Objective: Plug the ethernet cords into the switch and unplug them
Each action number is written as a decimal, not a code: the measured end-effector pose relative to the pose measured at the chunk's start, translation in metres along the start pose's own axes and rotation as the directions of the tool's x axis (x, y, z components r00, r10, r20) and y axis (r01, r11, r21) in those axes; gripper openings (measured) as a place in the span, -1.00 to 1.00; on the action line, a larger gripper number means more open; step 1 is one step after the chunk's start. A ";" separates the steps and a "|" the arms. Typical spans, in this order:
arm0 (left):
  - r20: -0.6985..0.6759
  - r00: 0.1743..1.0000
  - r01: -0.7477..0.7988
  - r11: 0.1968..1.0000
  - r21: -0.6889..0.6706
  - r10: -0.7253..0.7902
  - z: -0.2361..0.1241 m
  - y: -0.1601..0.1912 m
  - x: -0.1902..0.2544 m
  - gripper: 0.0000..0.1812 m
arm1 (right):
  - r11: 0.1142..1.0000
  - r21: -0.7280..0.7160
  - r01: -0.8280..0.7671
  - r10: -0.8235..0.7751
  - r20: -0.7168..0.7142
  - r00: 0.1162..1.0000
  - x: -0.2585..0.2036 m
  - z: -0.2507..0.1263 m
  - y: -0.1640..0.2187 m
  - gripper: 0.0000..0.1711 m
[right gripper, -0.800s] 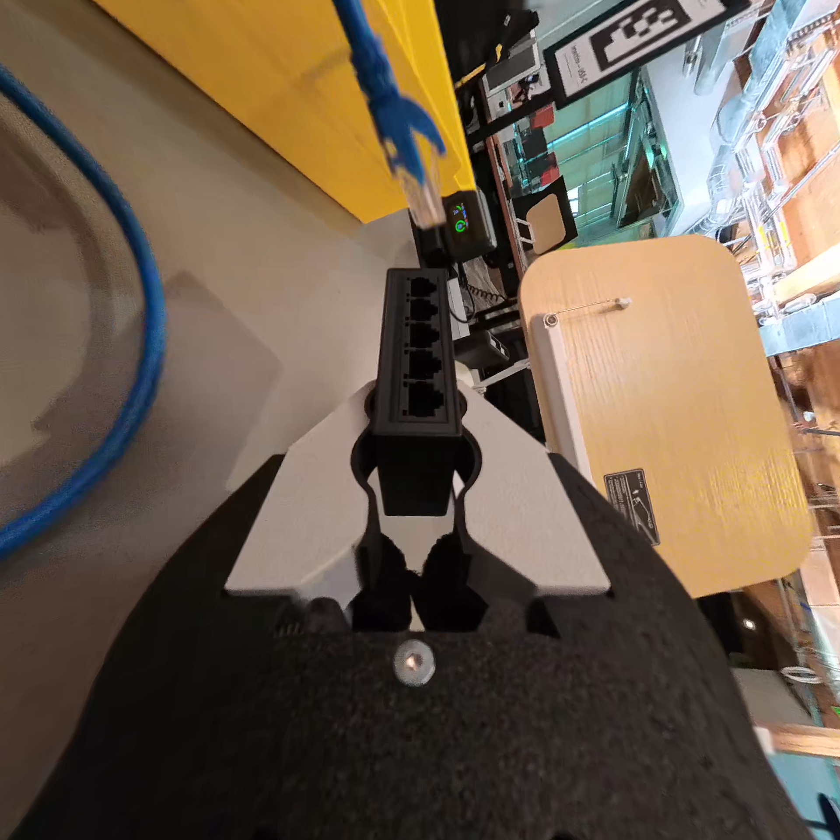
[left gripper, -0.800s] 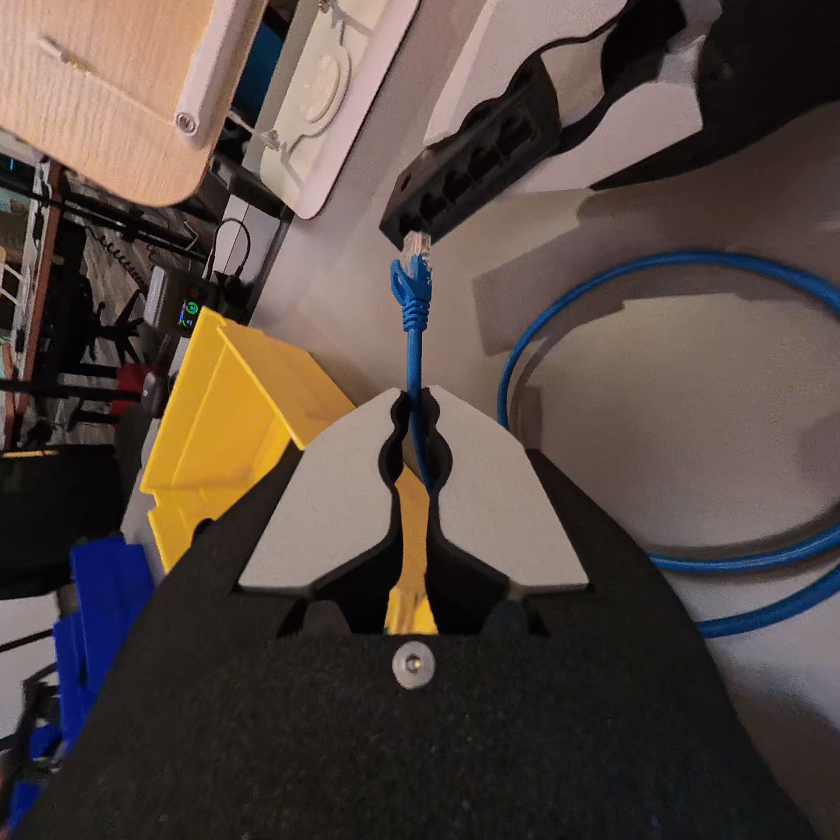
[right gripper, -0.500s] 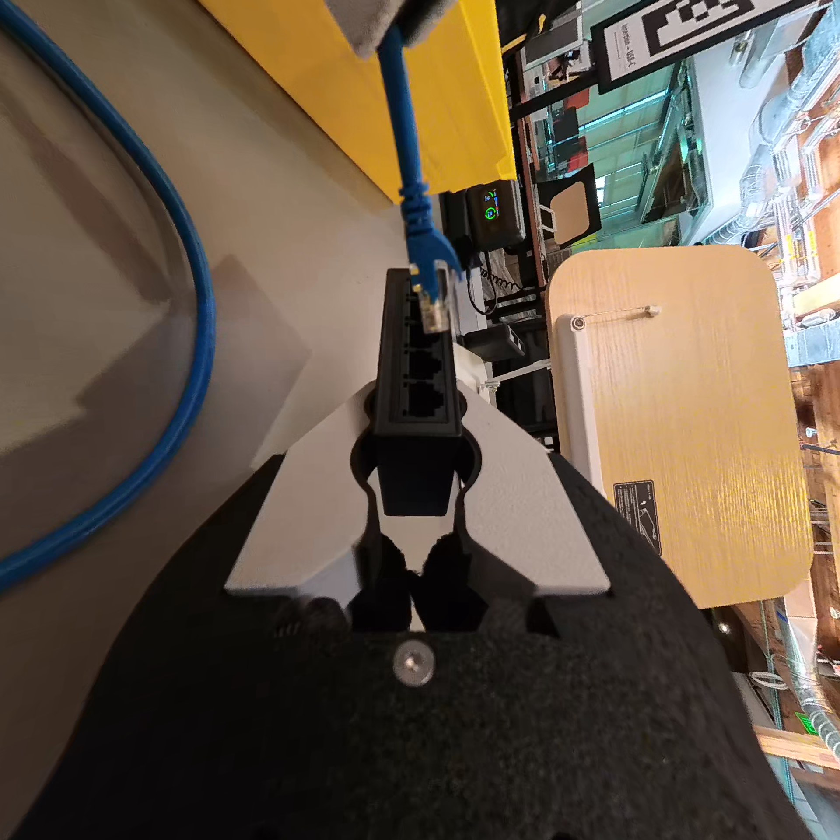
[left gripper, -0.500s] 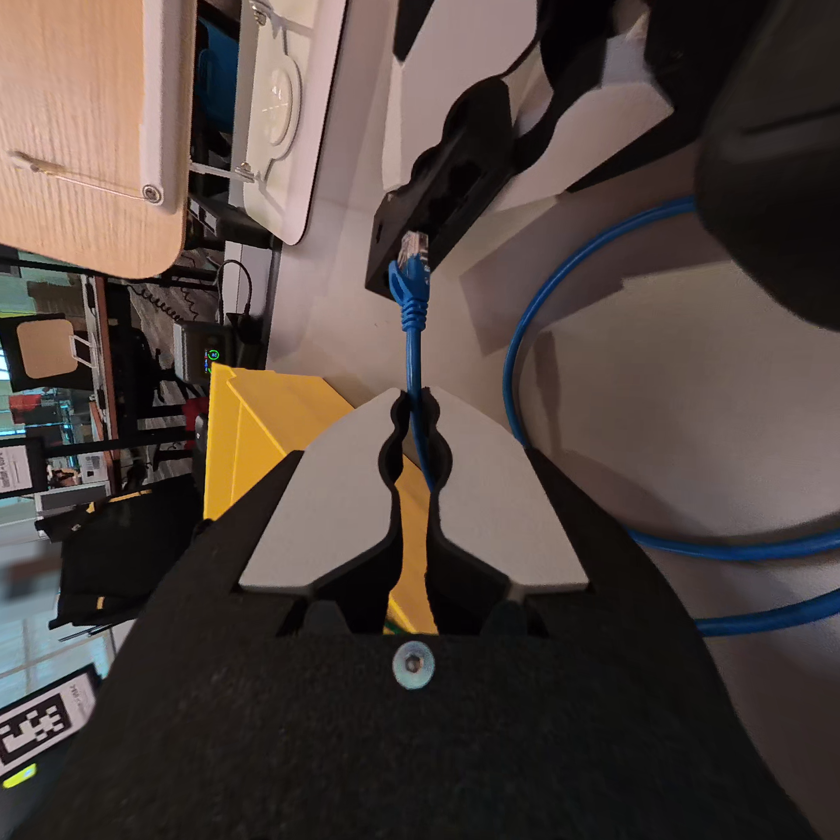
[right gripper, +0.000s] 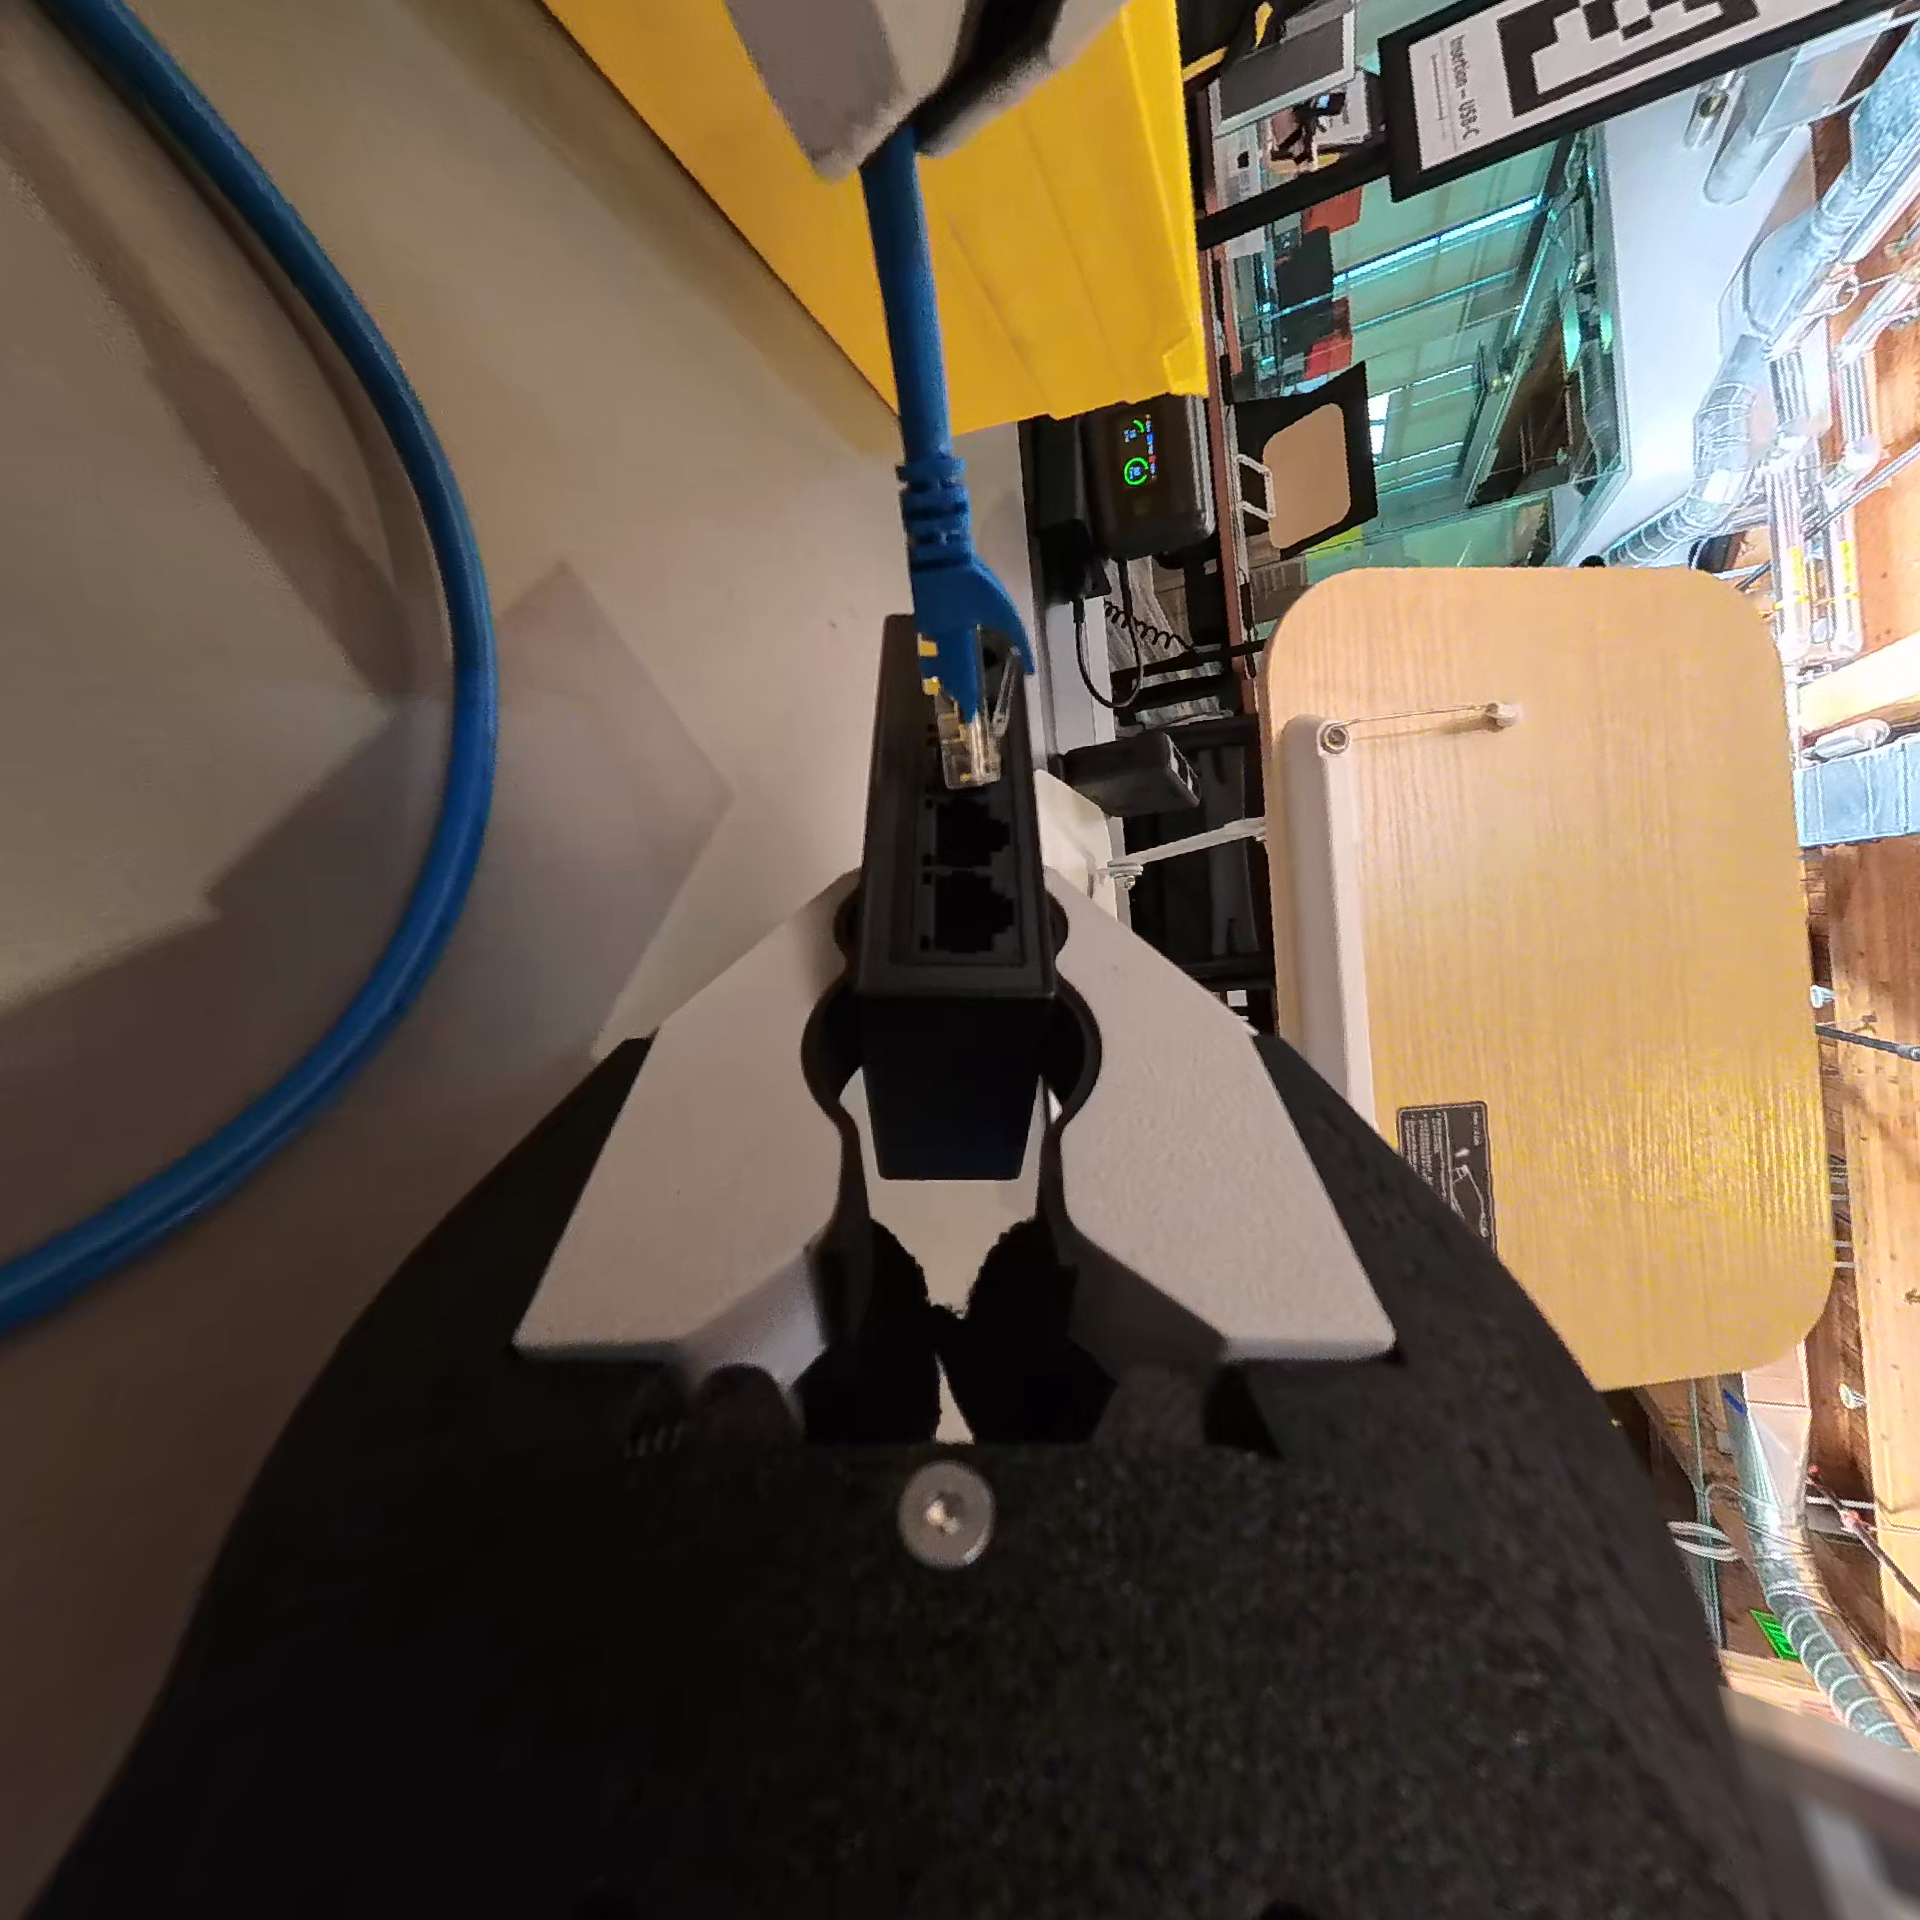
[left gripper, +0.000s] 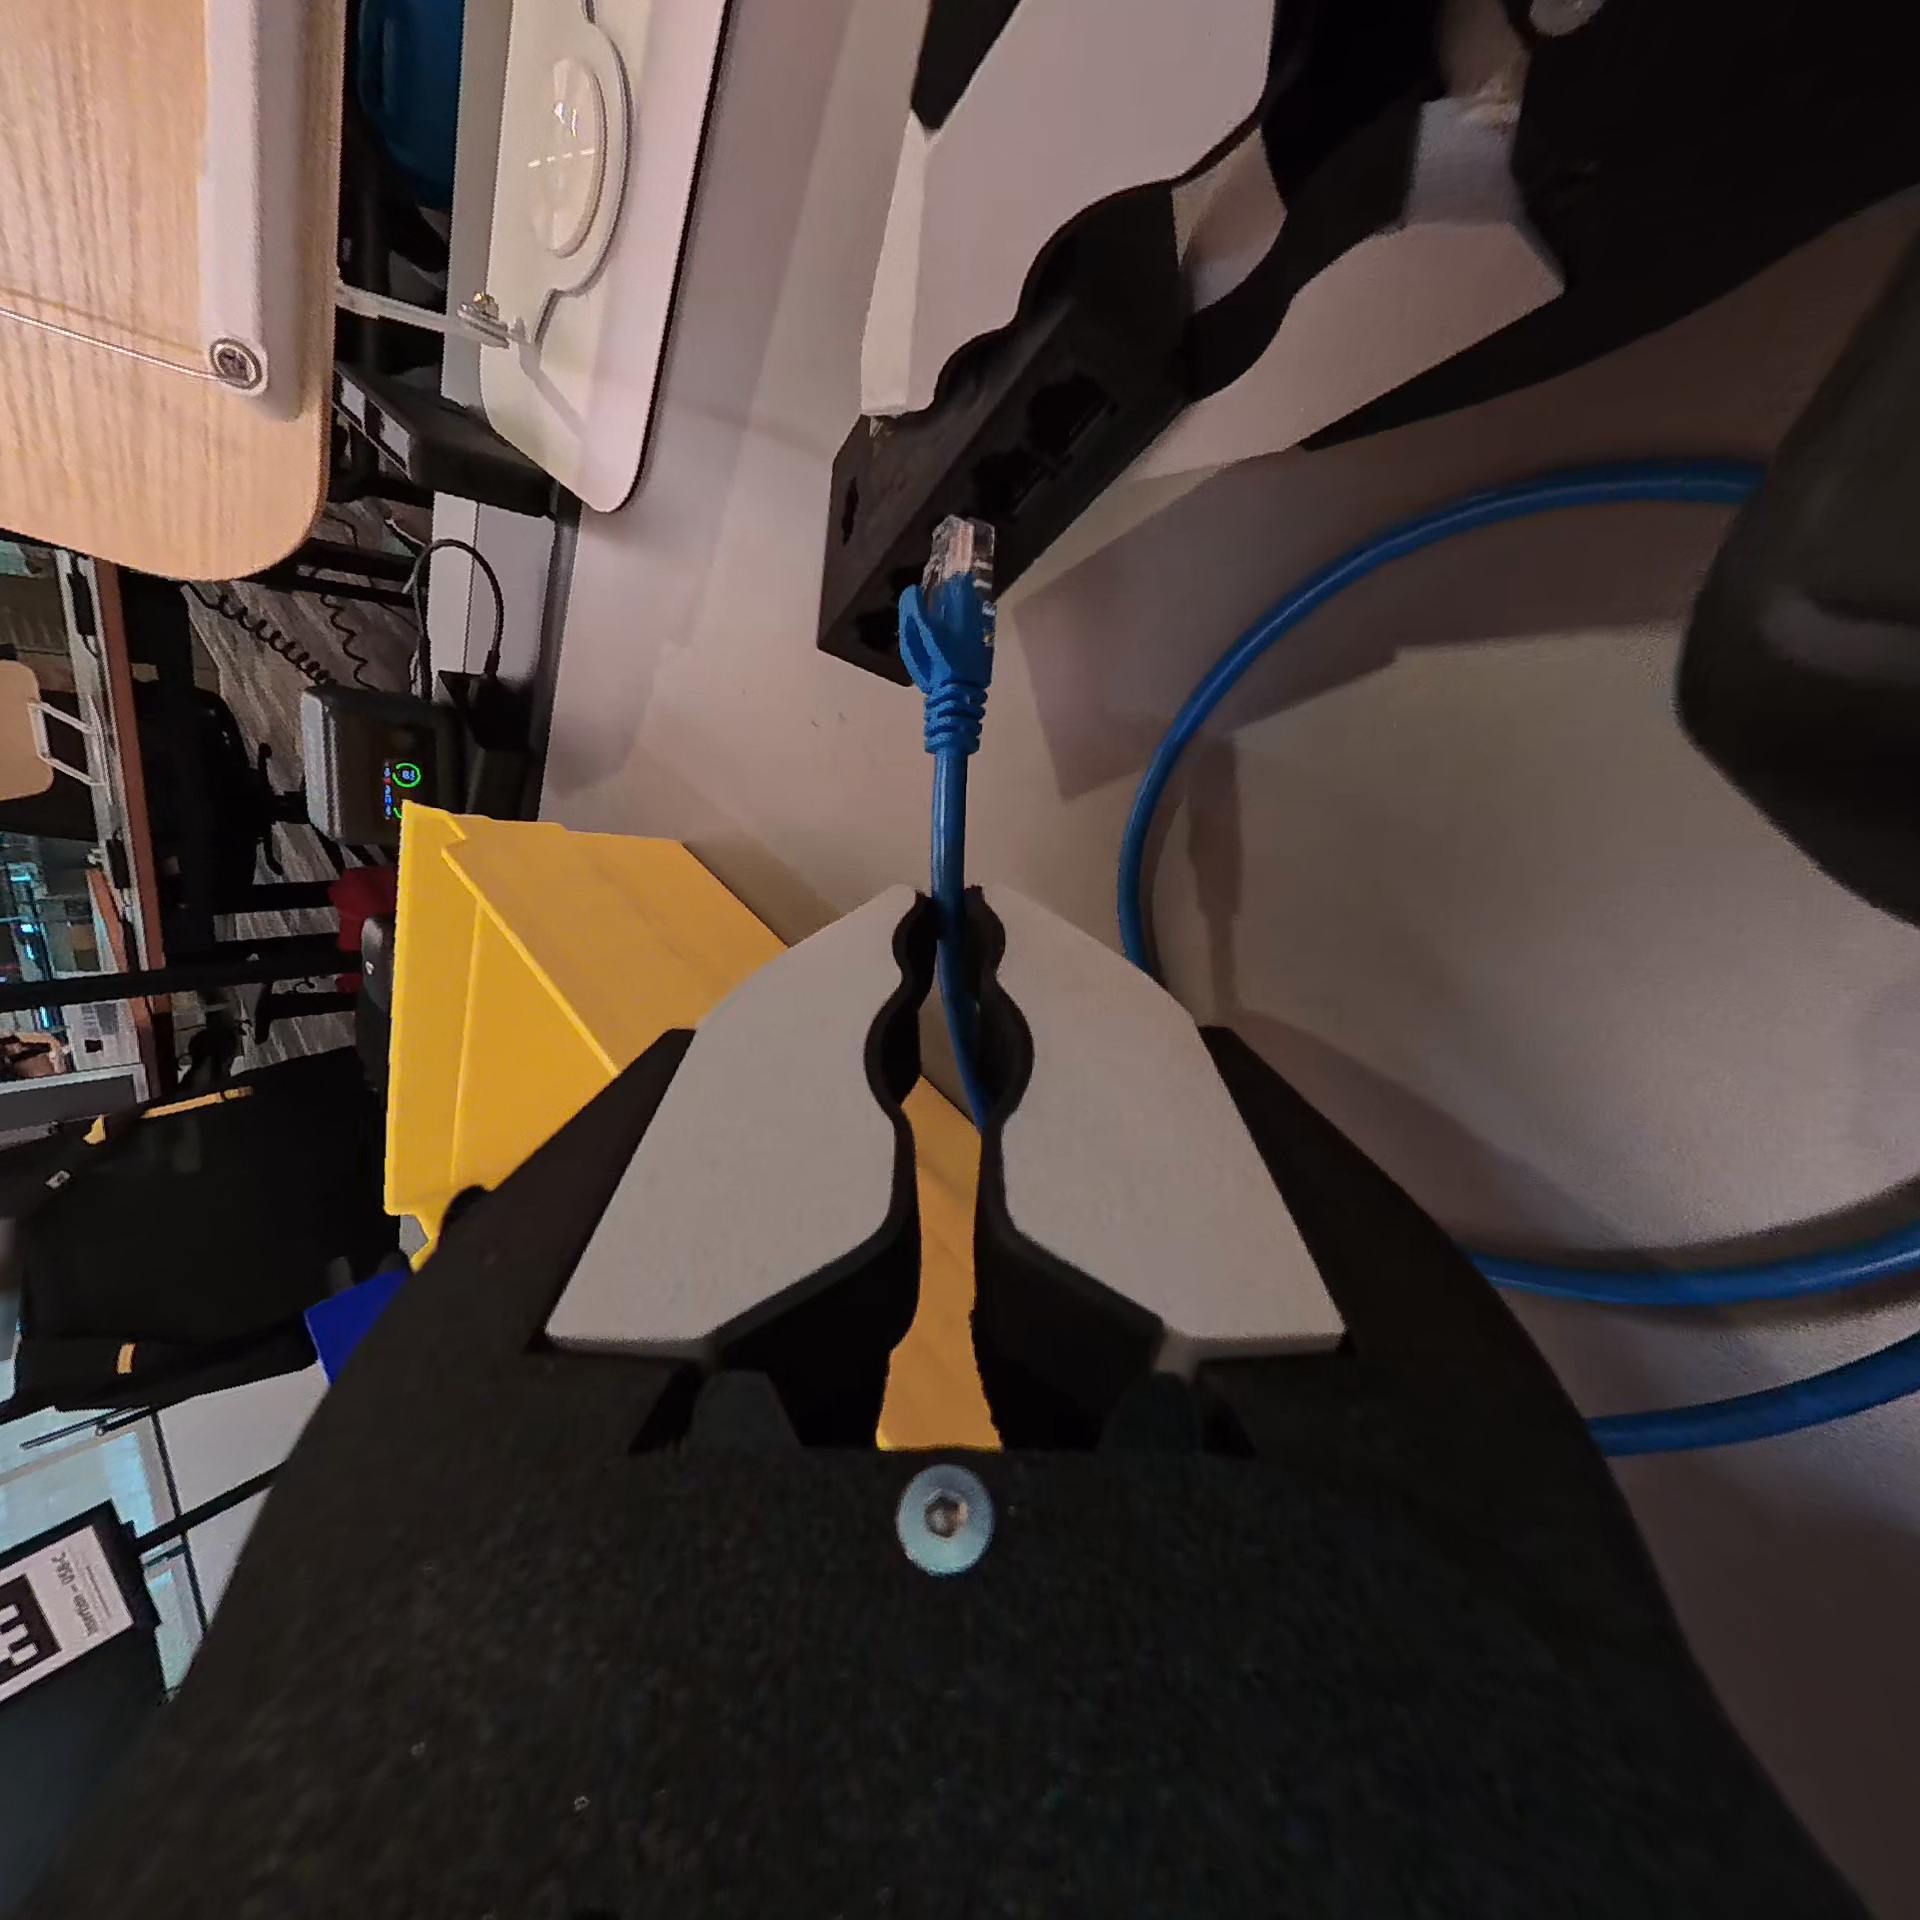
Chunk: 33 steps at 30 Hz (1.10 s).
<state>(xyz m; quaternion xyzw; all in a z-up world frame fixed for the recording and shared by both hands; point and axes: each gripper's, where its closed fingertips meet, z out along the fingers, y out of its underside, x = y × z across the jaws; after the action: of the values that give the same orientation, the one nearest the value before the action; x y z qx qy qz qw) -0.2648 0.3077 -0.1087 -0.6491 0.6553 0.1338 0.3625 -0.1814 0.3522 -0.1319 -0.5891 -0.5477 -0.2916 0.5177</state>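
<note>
My left gripper is shut on the blue ethernet cord just behind its strain relief. The clear plug points at the port face of the black switch. My right gripper is shut on the switch and holds it off the white table with its row of ports facing the camera. In the right wrist view the plug lies over the middle ports, slightly tilted; I cannot tell whether it is seated. The left gripper shows at the top of that view.
The rest of the blue cord loops on the white table, also seen in the right wrist view. A yellow bin stands by the table edge. A wooden chair seat and a small device with green lights lie beyond the edge. The tips of one gripper are about 10 cm away from the tips of the other.
The left gripper has brought the plug from beyond the end of the switch onto its port face, moving along the row toward the middle ports. The right gripper keeps holding the switch.
</note>
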 end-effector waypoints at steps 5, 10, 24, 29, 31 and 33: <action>-0.016 1.000 0.015 1.000 -0.005 -0.015 0.002 0.001 0.001 -0.95 | 1.000 0.001 -0.005 0.005 0.005 1.000 -0.001 0.001 0.001 -0.68; -0.043 0.998 0.047 0.999 -0.002 -0.047 0.002 -0.003 0.003 -0.95 | 1.000 -0.016 -0.007 0.007 0.011 1.000 -0.003 0.002 0.004 -0.68; -0.114 0.976 0.195 0.976 0.095 -0.184 -0.003 -0.019 0.003 -0.95 | 0.998 0.001 -0.057 0.057 0.011 0.998 -0.001 0.002 0.004 -0.68; -0.428 0.783 0.563 0.807 0.179 -0.452 -0.014 -0.035 0.008 -0.92 | 0.989 0.138 -0.056 0.068 -0.083 0.994 0.016 -0.009 -0.011 -0.68; -0.535 0.693 0.648 0.743 0.169 -0.482 -0.018 -0.040 0.013 -0.91 | 0.981 0.188 -0.052 0.074 -0.109 0.991 0.021 -0.017 -0.022 -0.68; -0.553 0.676 0.665 0.727 0.173 -0.487 -0.020 -0.040 0.016 -0.91 | 0.980 0.196 -0.012 0.041 -0.145 0.989 0.023 -0.021 -0.027 -0.68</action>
<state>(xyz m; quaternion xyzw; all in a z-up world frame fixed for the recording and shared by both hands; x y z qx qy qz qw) -0.2311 0.2779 -0.0937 -0.7586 0.4919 -0.2740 0.3279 -0.1971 0.3365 -0.0964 -0.5196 -0.5256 -0.2725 0.6160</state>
